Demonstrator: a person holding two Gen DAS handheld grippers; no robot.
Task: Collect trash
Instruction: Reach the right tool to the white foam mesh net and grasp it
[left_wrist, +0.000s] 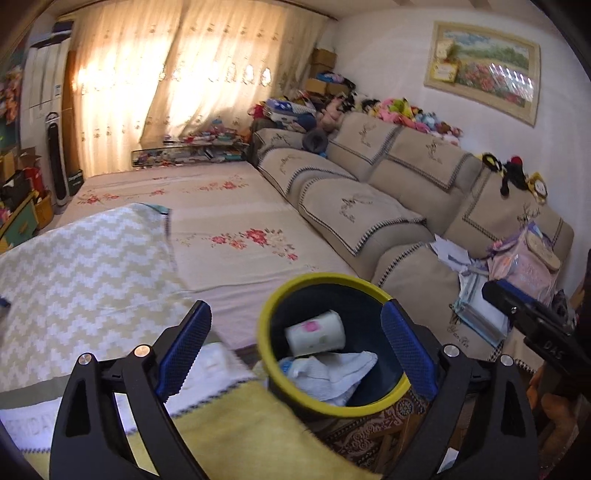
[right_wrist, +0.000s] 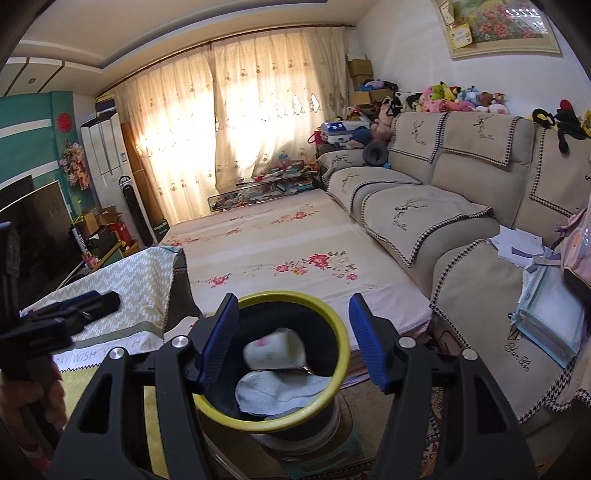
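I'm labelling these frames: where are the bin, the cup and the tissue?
bin (right_wrist: 334, 328), right wrist view, yellow rim.
cup (right_wrist: 273, 350), right wrist view, its side.
tissue (right_wrist: 273, 393), right wrist view, its middle.

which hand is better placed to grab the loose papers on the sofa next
Likely the right. The right hand-held gripper is open and empty over the bin, and the papers lie on the sofa off to its right. The left hand-held gripper, also open, sits farther toward the bed side.
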